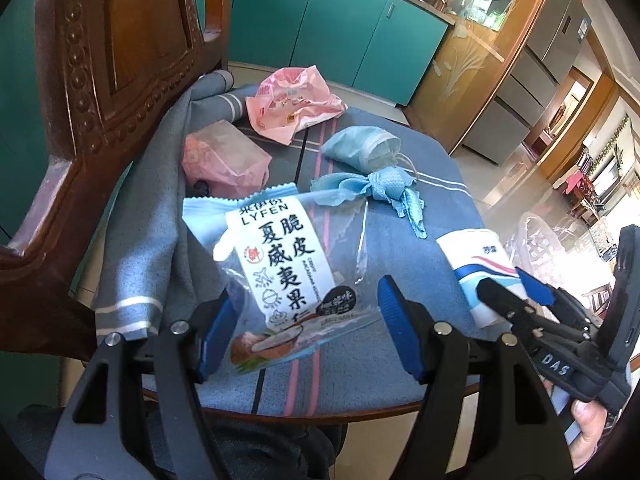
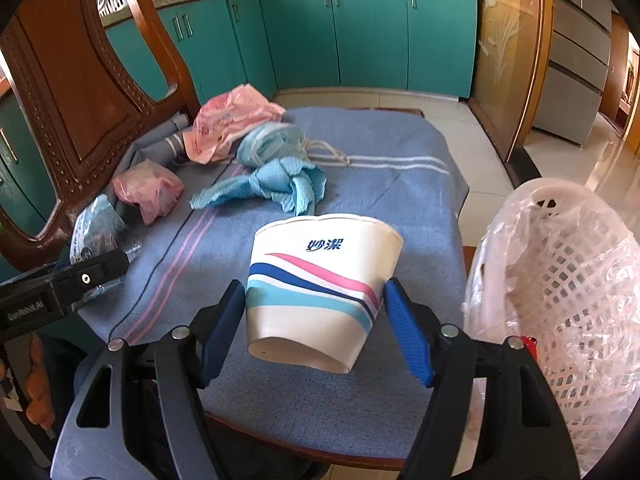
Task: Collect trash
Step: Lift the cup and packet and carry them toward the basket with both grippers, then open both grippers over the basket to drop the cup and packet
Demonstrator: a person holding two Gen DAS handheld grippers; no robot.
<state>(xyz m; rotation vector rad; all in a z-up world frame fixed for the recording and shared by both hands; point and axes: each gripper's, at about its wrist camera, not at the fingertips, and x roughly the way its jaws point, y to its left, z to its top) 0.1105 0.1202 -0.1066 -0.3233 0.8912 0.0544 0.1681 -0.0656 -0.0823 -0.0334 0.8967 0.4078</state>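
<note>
On a chair seat covered by a blue towel (image 2: pixel 384 148) lies trash. My left gripper (image 1: pixel 304 320) is open around a clear and white LYFEN snack wrapper (image 1: pixel 280 264), its pads apart from it on the right. My right gripper (image 2: pixel 316 324) is shut on a white paper cup (image 2: pixel 320 280) with pink and blue stripes, held tilted above the seat; it also shows in the left wrist view (image 1: pixel 480 268). A pink bag (image 2: pixel 228 120), a smaller pink wrapper (image 2: pixel 148 188), a blue face mask (image 2: pixel 272 140) and a knotted blue cloth (image 2: pixel 280 184) lie further back.
A white lattice basket (image 2: pixel 568 280) lined with clear plastic stands to the right of the chair. The carved wooden chair back (image 2: pixel 80 100) rises on the left. Teal kitchen cabinets (image 2: pixel 360 36) stand behind, across a tiled floor.
</note>
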